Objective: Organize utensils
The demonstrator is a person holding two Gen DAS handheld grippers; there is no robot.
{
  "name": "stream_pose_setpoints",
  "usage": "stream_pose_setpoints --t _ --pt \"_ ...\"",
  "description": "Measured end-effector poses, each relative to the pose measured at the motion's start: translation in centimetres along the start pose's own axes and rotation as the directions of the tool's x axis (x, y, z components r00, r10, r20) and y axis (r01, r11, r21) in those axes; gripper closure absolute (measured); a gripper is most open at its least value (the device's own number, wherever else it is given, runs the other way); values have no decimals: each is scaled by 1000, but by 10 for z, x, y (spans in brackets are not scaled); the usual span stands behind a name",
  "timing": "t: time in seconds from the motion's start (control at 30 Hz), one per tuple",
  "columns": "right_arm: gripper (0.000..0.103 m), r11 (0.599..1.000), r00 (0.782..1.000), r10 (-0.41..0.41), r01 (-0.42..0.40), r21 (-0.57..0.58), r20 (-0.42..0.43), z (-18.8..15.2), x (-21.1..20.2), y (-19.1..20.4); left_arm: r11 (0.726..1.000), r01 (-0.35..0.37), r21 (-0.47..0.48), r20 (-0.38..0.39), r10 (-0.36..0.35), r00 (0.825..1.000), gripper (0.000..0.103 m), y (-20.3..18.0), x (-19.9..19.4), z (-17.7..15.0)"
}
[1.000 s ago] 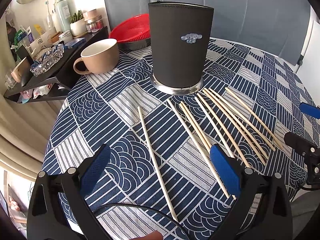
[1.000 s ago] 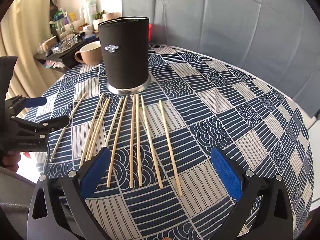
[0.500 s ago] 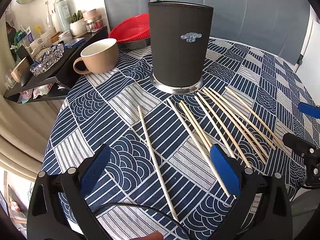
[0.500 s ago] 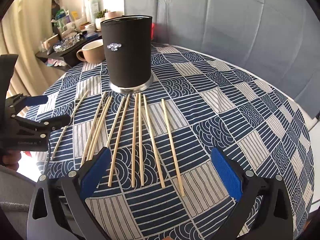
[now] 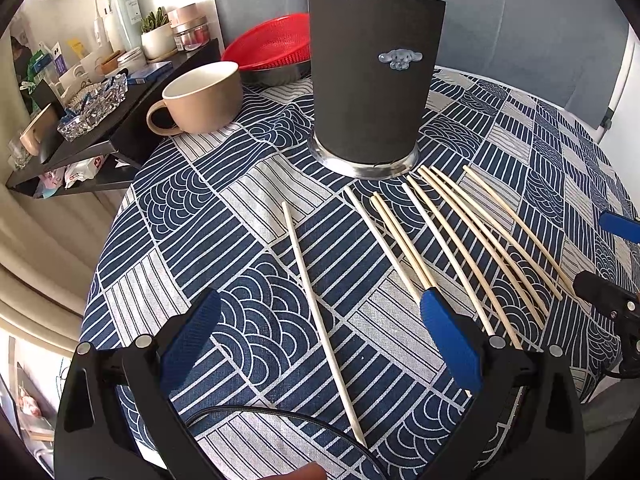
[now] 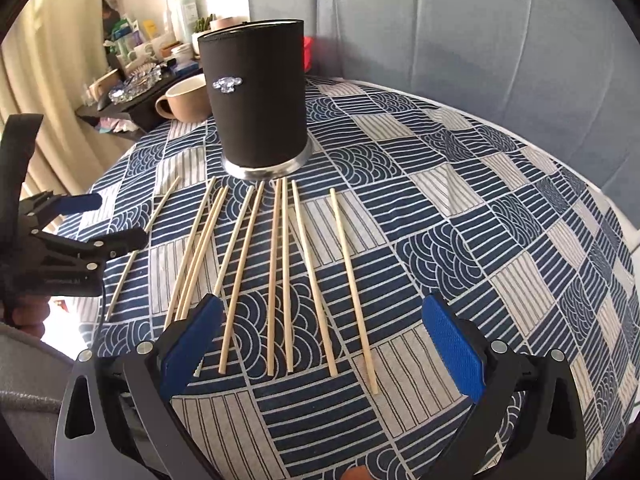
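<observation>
left wrist view: the left gripper [image 5: 320,334] hovers low over a round table draped in a navy-and-white patterned tablecloth [image 5: 200,208], its blue-padded fingers [image 5: 450,344] spread wide and holding nothing. a single wooden chopstick [image 5: 320,312] lies between the two pads, apart from the rest. to its right, a fan of more chopsticks [image 5: 460,240] spreads across the cloth, their far tips close to the base of a black cylindrical utensil holder [image 5: 372,76] that stands upright on a silver rim and bears a small cartoon badge. a beige mug [image 5: 200,98] sits left of the holder, a red basket [image 5: 268,44] behind it, and a dark shelf [image 5: 96,120] crowded with bottles and jars runs along the wall. the tips of the right gripper [image 5: 608,256] show at the right edge.

right wrist view: the right gripper [image 6: 322,338] hangs above the near ends of the chopsticks [image 6: 276,264], its jaws wide apart and empty. the sticks lie flat, side by side, fanning out from the holder [image 6: 256,96], none inside it as far as can be seen. the rightmost stick [image 6: 352,284] lies slightly apart from the group, and the leftmost one [image 6: 140,248] lies well off to the left, passing under the left gripper [image 6: 116,220], which enters from the left edge with its jaws parted. the mug [image 6: 184,100] peeks out behind the holder.
</observation>
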State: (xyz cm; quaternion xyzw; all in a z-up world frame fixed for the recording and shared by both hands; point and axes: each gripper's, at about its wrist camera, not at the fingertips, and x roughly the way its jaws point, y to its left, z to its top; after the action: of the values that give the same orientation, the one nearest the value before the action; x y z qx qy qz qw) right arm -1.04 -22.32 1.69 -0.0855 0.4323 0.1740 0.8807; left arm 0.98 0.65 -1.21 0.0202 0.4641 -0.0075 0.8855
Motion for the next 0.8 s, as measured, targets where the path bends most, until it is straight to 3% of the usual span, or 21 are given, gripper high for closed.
stream_pose_setpoints --t 0.53,0.57,0.6,0.63,0.77,0.8 --pt "9 996 996 92 -92 -9 20 30 17 -18 999 -34 38 -51 36 998 6 7 26 13" --pt "14 994 994 105 -105 -11 12 35 20 -20 999 -34 37 -55 36 998 6 8 28 14" --pt "31 994 994 107 -107 -14 0 38 24 -22 999 -37 36 -61 39 997 6 10 31 15" --pt "40 994 994 107 -107 -19 -17 41 30 -23 998 -43 37 -67 46 997 6 11 33 17" --pt "44 995 992 81 -86 -53 -93 52 57 -27 999 -33 27 -88 35 995 6 17 43 26" --pt "50 995 992 76 -82 -57 -106 53 60 -28 999 -29 20 -98 31 995 6 19 47 29"
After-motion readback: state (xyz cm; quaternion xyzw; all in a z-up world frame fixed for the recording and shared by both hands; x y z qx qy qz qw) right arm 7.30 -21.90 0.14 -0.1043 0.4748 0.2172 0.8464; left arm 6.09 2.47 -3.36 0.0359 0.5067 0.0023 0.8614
